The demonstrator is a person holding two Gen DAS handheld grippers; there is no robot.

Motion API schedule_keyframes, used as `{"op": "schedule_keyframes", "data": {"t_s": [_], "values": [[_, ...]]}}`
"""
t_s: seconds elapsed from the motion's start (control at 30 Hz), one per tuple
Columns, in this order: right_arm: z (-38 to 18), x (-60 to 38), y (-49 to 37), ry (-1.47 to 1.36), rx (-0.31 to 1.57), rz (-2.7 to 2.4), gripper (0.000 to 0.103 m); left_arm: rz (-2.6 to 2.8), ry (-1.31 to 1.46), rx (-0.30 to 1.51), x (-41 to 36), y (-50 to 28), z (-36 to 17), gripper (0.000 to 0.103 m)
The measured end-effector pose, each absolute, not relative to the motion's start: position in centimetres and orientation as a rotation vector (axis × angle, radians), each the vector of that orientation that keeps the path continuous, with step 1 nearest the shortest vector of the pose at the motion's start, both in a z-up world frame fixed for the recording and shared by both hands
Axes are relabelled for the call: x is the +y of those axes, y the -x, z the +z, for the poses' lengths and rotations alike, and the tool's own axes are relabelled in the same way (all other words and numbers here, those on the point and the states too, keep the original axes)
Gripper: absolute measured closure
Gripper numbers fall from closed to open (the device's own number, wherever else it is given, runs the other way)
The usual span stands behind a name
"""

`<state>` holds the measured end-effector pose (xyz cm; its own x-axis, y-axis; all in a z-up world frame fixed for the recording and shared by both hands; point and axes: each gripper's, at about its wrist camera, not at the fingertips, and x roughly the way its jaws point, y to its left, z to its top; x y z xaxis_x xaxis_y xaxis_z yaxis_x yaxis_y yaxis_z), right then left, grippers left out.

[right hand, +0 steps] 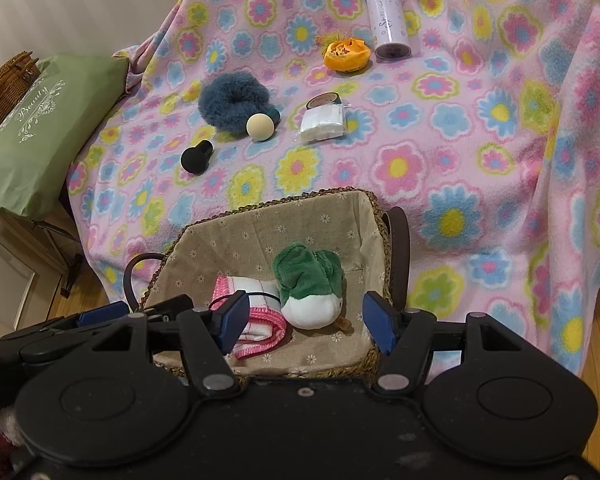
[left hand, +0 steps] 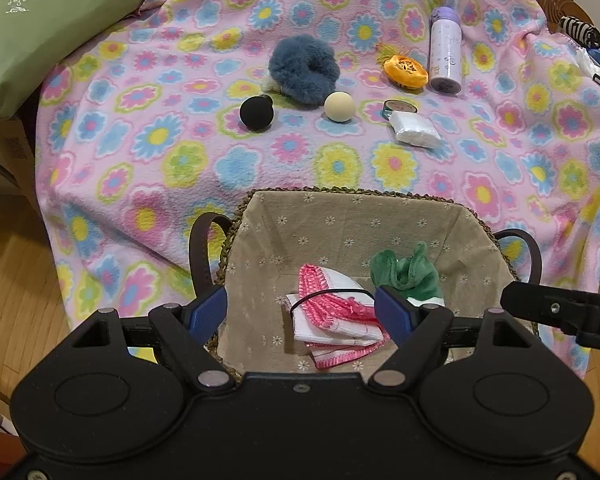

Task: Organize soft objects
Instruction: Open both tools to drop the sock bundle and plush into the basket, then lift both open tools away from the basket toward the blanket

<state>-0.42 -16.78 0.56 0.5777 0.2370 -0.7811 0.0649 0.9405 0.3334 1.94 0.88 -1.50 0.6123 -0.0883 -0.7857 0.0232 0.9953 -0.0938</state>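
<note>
Step in hand: I judge it as letting go of the green plush toy (right hand: 308, 284) into the lined basket (right hand: 260, 220) and clearing out for the next soft piece.
Right gripper (right hand: 304, 322): fingers spread, nothing pinched; the plush lies on the basket floor between and just beyond my fingertips, apart from both pads.
Left gripper (left hand: 300, 312): fingers spread wide and empty, hanging over the basket's near edge; the pink-trimmed cloth (left hand: 336, 316) lies below and between them.
Doing it well: I lift straight out so neither pad snags the plush or the cloth's black band.
Next soft thing: the blue fluffy scrunchie (left hand: 304, 66), well beyond both sets of fingers on the flowered blanket (left hand: 140, 152).
Leave: the cream ball (left hand: 339, 107) touching it and the bottle (left hand: 444, 54) look hard.
</note>
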Motion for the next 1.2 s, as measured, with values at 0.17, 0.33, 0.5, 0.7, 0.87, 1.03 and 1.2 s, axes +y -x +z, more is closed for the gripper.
{"op": "schedule_keyframes", "data": {"t_s": [0.17, 0.33, 0.5, 0.7, 0.87, 1.03, 1.2], "values": [[0.56, -16.8, 0.41, -0.345, 0.955, 0.103, 0.039, -0.065, 0.076, 0.91, 0.92, -1.95, -1.49, 0.026], [0.57, -16.82, 0.4, -0.345, 0.954, 0.103, 0.038, -0.065, 0.076, 0.911, 1.01, -1.89, -1.55, 0.026], [0.49, -16.8, 0.49, -0.346, 0.955, 0.103, 0.038, -0.065, 0.074, 0.907, 1.06, -1.86, -1.52, 0.021], [0.37, -16.72, 0.57, -0.347, 0.955, 0.103, 0.037, -0.063, 0.069, 0.904, 1.11, -1.71, -1.69, 0.02], [0.32, -16.72, 0.61, -0.348, 0.955, 0.103, 0.037, -0.061, 0.069, 0.906, 0.92, -1.71, -1.57, 0.02], [0.33, -16.75, 0.61, -0.35, 0.956, 0.103, 0.036, -0.061, 0.069, 0.906, 0.88, -1.72, -1.55, 0.02], [0.35, -16.66, 0.65, -0.352, 0.957, 0.102, 0.035, -0.061, 0.068, 0.906, 0.88, -1.73, -1.54, 0.02]]}}
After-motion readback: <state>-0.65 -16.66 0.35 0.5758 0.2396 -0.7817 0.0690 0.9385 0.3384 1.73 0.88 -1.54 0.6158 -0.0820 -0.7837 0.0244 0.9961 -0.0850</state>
